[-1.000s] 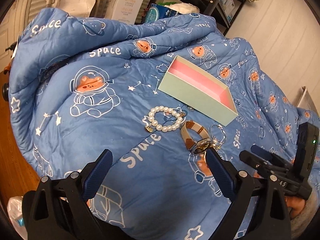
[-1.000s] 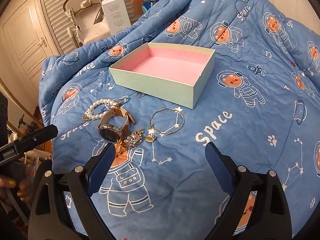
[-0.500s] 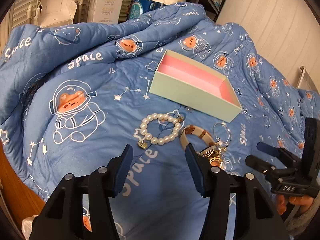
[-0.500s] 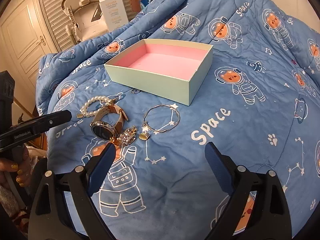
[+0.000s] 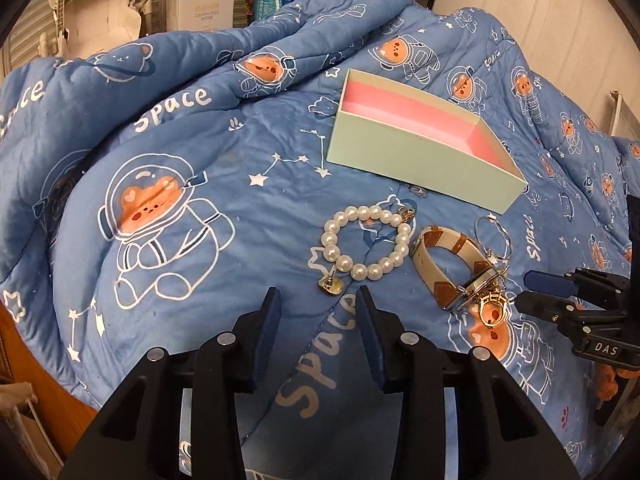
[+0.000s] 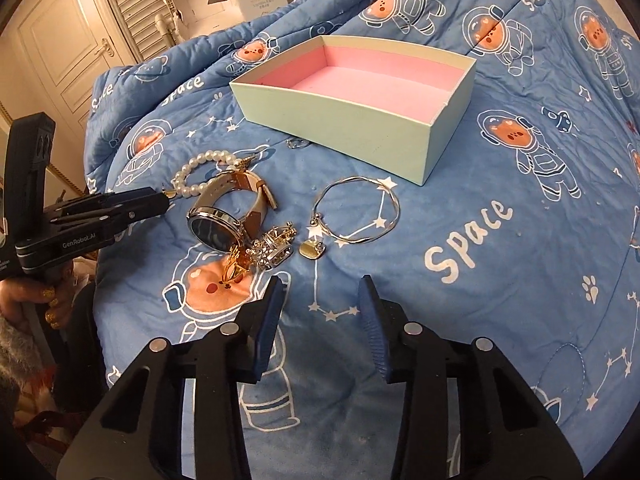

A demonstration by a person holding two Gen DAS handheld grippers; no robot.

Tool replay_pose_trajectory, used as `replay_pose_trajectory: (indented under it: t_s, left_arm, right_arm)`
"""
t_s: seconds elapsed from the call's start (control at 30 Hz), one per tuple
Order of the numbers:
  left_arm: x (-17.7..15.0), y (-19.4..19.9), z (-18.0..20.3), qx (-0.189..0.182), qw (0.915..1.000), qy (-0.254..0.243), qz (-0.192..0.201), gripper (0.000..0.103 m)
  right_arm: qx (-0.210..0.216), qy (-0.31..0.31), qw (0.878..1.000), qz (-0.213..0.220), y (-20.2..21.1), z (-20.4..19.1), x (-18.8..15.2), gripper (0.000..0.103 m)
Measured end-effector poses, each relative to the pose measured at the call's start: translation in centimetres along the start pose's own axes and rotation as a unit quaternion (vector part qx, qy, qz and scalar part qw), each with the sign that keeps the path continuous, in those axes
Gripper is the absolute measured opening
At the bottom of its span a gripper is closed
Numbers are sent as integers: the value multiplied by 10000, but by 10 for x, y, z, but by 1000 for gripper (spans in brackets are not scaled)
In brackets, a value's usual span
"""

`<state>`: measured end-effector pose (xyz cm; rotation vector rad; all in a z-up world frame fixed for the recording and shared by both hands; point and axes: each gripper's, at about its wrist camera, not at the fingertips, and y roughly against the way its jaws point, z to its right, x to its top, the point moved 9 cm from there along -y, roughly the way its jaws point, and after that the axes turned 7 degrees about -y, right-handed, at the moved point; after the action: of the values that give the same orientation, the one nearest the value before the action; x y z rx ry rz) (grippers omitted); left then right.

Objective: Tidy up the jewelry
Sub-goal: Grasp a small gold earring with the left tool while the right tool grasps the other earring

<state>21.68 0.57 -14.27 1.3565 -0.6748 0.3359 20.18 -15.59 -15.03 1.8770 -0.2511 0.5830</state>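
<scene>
White pearl-bead bracelet (image 5: 366, 242) w/ a small gold charm (image 5: 331, 285) lies flat on the blue space-print quilt (image 5: 168, 240), just short of the mint-green box w/ pink lining (image 5: 424, 148), which looks empty. Probably light, beads round & slippery, strand floppy if elastic; best bet is to pinch across the bead strand at its near side by the charm, not the charm itself. Soft quilt gives under pressure, so tips could sink & push beads away.

Just beside it: round-faced watch on a cream & tan strap (image 6: 224, 216), stiffer & heavier, grab by the strap. Touching the watch, a cluster of gold & silver charms (image 6: 260, 254); fiddly, prob. snags. Thin silver bangle w/ a dangling tag (image 6: 360, 212) lies apart, nearer the box; thin wire, hard to get under.

Left gripper (image 5: 318, 312) has jaws apart, narrow gap, aimed at the charm end. Right gripper (image 6: 320, 300) also apart, holding nothing, hovering near the bangle's tag.
</scene>
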Motion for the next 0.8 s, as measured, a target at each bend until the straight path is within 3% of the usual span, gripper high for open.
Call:
replay_pose_trajectory:
  t_s: [0.3,0.4,0.7,0.8]
  left_arm:
    - [6,-11,5,75,9996,-263,-50,21]
    - [8,-13,8,61,9996,-288,-51,15]
    - [8,-13,9,31,9997,-230,-36,15]
    - [7,-11,9,17,9998,-210,-15,14]
  right_arm:
    - [-50,358,9993,-90,-16,-4,9,37]
    - [-69,465,9989,-74,-21,-6,15,32]
    - [-30,481,9988,-56,-27,-10,22,16]
    - [-10,409,9992,-45,-25,-9,21,16]
